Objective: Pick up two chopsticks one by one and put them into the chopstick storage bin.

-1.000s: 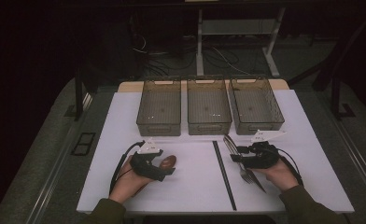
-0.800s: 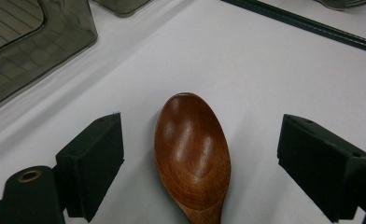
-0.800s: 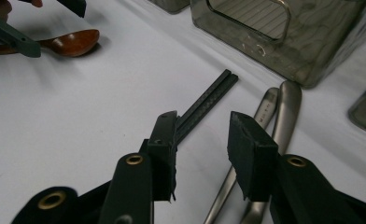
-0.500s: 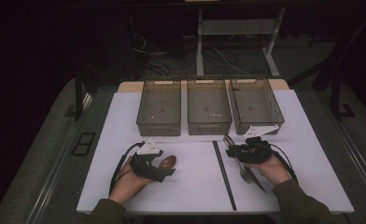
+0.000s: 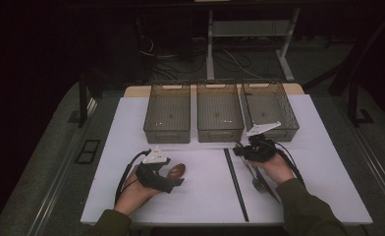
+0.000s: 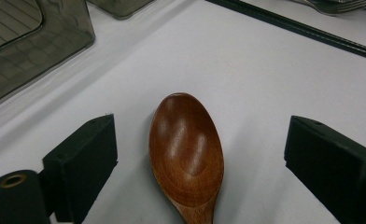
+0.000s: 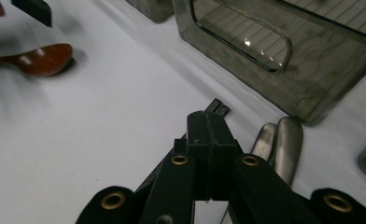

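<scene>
A brown wooden spoon [image 6: 186, 149] lies bowl-up on the white table, its bowl between the wide-open jaws of my left gripper [image 6: 200, 142]; neither jaw touches it. In the high view the wooden spoon [image 5: 177, 170] pokes out to the right of the left gripper [image 5: 169, 173] at the table's front left. My right gripper [image 5: 236, 149] sits right of centre, just in front of the bins. Its jaws [image 7: 211, 135] are shut, with nothing visible between them. Metal cutlery handles [image 7: 284, 140] lie just beside its tips, and the wooden spoon [image 7: 41, 58] shows far off.
Three smoky clear bins stand in a row at the back: left [image 5: 167, 114], middle [image 5: 219, 113], right [image 5: 271, 109]. A black strip [image 5: 236, 184] runs front to back down the table's middle. Several metal utensils [image 5: 257, 183] lie under the right hand. The table drops off at every side.
My right gripper has shifted a little left and away from the person, toward the bins. The left gripper and the wooden spoon have stayed put.
</scene>
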Demonstrator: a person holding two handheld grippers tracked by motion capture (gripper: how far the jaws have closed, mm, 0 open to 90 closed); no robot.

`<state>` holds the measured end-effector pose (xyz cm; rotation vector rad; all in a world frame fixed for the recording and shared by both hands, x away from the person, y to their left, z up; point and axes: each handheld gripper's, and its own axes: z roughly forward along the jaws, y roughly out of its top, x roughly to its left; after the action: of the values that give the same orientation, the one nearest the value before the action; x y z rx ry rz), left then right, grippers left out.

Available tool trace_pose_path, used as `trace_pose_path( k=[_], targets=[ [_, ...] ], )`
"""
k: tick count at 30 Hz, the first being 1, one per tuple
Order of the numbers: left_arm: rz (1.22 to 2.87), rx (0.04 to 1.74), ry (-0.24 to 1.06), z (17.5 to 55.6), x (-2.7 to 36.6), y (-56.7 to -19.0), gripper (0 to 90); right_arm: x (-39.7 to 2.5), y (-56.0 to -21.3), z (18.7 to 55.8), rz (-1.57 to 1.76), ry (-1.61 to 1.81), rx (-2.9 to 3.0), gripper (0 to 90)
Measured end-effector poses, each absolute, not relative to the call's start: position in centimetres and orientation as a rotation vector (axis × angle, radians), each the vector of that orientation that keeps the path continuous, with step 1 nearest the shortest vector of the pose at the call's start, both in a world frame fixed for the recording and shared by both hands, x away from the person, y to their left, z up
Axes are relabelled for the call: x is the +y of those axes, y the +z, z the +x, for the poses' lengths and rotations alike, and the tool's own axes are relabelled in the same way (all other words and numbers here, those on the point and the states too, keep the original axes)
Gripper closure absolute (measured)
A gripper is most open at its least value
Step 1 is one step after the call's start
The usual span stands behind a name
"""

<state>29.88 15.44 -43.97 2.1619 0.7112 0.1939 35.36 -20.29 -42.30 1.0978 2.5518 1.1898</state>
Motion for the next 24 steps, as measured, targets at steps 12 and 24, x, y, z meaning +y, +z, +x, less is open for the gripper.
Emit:
trace_pose_path(
  k=[12,24],
  targets=[
    [2.157,0.715,0.219,29.6,15.4,-43.9,0.0,-18.6,-43.3,37.6,1.138,1.043,2.600,89.7],
    [2.136,0.724,0.210,29.4,15.3,-43.8,0.0,-17.2,-43.9,38.8,1.153,0.942,2.630,89.7]
  ],
)
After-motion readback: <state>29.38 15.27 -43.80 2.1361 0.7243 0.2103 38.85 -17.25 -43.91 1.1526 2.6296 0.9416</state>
